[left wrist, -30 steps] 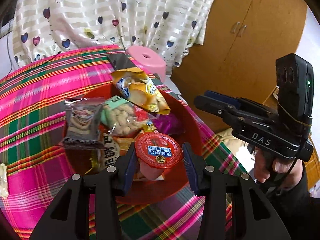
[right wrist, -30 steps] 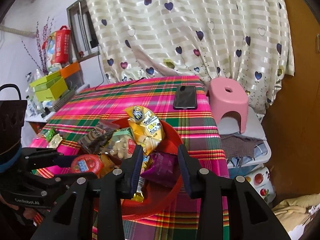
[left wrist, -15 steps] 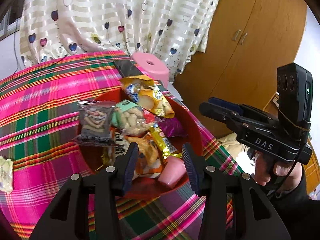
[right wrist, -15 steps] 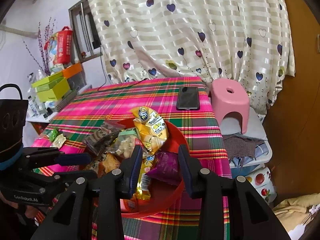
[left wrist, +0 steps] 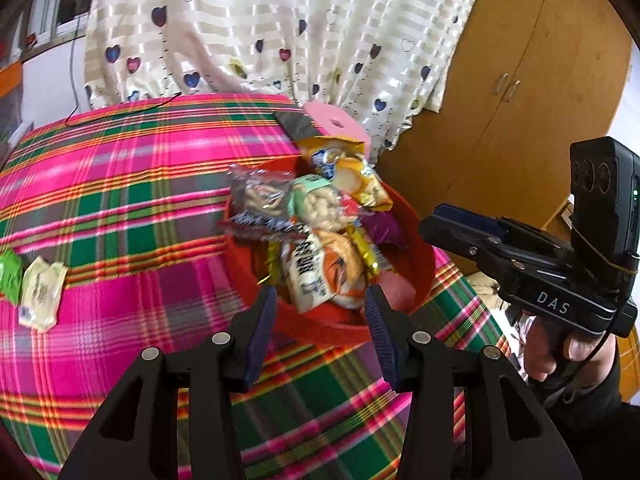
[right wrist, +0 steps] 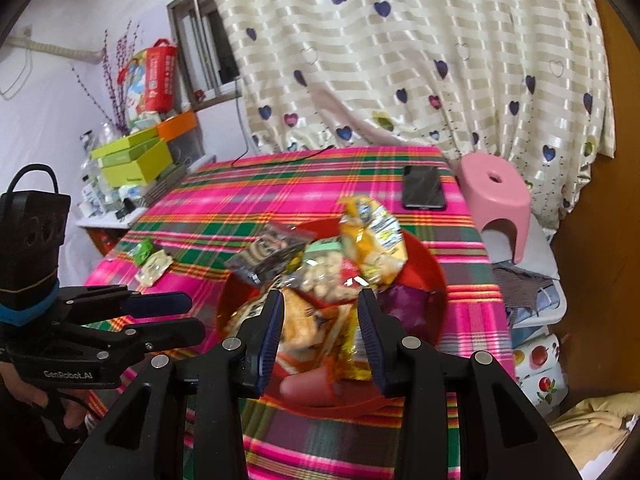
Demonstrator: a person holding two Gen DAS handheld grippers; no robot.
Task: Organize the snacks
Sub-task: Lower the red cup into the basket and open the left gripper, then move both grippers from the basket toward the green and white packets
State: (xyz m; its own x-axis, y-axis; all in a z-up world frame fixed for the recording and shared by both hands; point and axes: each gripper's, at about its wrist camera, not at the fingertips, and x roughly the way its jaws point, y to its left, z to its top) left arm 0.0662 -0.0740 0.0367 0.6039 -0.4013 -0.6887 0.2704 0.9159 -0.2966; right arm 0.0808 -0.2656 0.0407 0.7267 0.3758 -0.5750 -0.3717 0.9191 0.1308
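Both tongs hang empty over the near rim of the red bowl (left wrist: 416, 256), which sits on the plaid worktop (left wrist: 120, 208) heaped with snack packets. The left tongs (left wrist: 320, 320) stand spread, nothing between them; the right tongs (right wrist: 320, 332) are opening, also pinching nothing. This looks like the gap between pickups. 2 small packets, a cream sachet (left wrist: 42, 296) and a green sachet (left wrist: 9, 276), lie apart at the worktop's left; fetching one calls for the left tongs to travel there and close on thin, flat wrapping.

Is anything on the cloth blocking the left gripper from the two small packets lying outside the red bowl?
Nothing visible: the left gripper is empty, and only bare cloth lies between it and the packets.
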